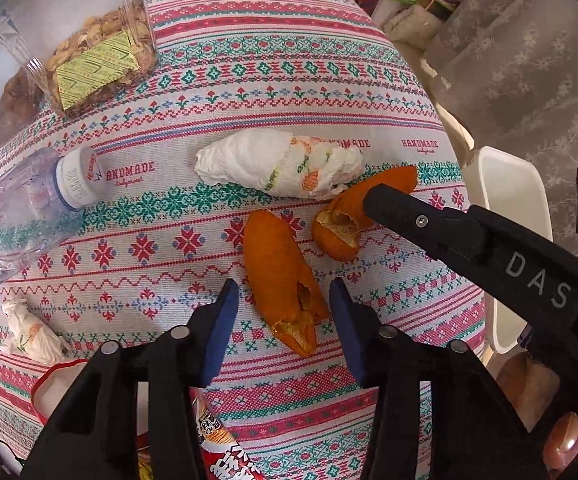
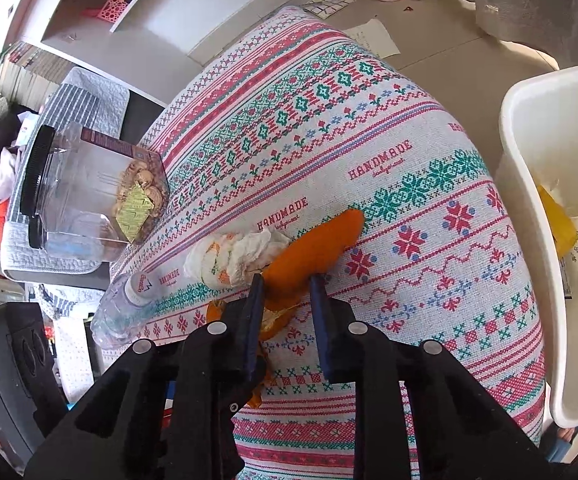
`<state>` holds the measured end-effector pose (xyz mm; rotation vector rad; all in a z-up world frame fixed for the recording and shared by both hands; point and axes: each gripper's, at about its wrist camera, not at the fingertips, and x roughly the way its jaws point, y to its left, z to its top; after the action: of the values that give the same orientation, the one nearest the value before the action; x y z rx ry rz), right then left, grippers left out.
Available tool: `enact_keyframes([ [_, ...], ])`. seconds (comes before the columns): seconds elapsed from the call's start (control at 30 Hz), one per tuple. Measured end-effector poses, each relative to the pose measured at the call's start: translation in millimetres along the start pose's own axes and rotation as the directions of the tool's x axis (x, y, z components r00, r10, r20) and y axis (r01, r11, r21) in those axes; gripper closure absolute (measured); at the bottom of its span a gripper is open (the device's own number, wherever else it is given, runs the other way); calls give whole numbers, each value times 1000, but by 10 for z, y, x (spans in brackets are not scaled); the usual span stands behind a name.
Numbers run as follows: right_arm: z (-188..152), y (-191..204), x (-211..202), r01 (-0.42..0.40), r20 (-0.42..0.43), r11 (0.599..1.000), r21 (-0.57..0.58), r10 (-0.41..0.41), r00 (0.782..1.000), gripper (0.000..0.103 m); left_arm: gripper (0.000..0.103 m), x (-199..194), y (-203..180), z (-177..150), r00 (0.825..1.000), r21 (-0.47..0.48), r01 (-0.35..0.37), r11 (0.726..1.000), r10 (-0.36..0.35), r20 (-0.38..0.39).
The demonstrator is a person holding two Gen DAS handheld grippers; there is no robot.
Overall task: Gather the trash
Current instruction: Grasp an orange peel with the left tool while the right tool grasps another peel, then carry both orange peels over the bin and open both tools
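Two orange peels lie mid-table. My left gripper [image 1: 283, 286] is open, its blue pads on either side of the near peel [image 1: 279, 268], not closed on it. My right gripper [image 2: 287, 280] is open around the far curled peel [image 2: 313, 252], which also shows in the left wrist view [image 1: 339, 236]; its black finger [image 1: 393, 206] rests on that peel. A crumpled printed tissue [image 1: 281, 164] lies just beyond the peels. A smaller tissue wad [image 1: 29, 330] sits near left. An empty plastic bottle [image 1: 21, 212] lies on its side at the left.
A clear jar of snacks [image 1: 101, 56] stands at the far left. A white bin [image 2: 537, 184] with trash inside stands off the table's right edge. A red snack wrapper [image 1: 225, 452] lies under my left gripper. The patterned tablecloth [image 1: 249, 80] covers the table.
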<state>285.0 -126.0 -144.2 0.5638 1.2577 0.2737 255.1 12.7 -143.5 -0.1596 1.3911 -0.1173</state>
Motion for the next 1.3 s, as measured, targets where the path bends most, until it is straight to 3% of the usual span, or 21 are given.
enact_keyframes([
  [0.2, 0, 2, -63, 3, 3, 1000, -20, -3, 1000, 93, 84, -5, 16, -27, 1000, -7, 31, 1000, -31, 3],
  [0.3, 4, -20, -115, 6, 9, 1000, -23, -6, 1000, 94, 89, -58, 82, -30, 998, -25, 63, 998, -63, 9],
  [0.97, -82, -42, -581, 6, 36, 994, -113, -2, 999, 98, 90, -544, 228, 42, 988, -26, 123, 992, -120, 98],
  [1.3, -117, -203, -954, 36, 86, 990, -138, -24, 996, 98, 90, -631, -128, 88, 977, 51, 167, 985, -172, 124],
])
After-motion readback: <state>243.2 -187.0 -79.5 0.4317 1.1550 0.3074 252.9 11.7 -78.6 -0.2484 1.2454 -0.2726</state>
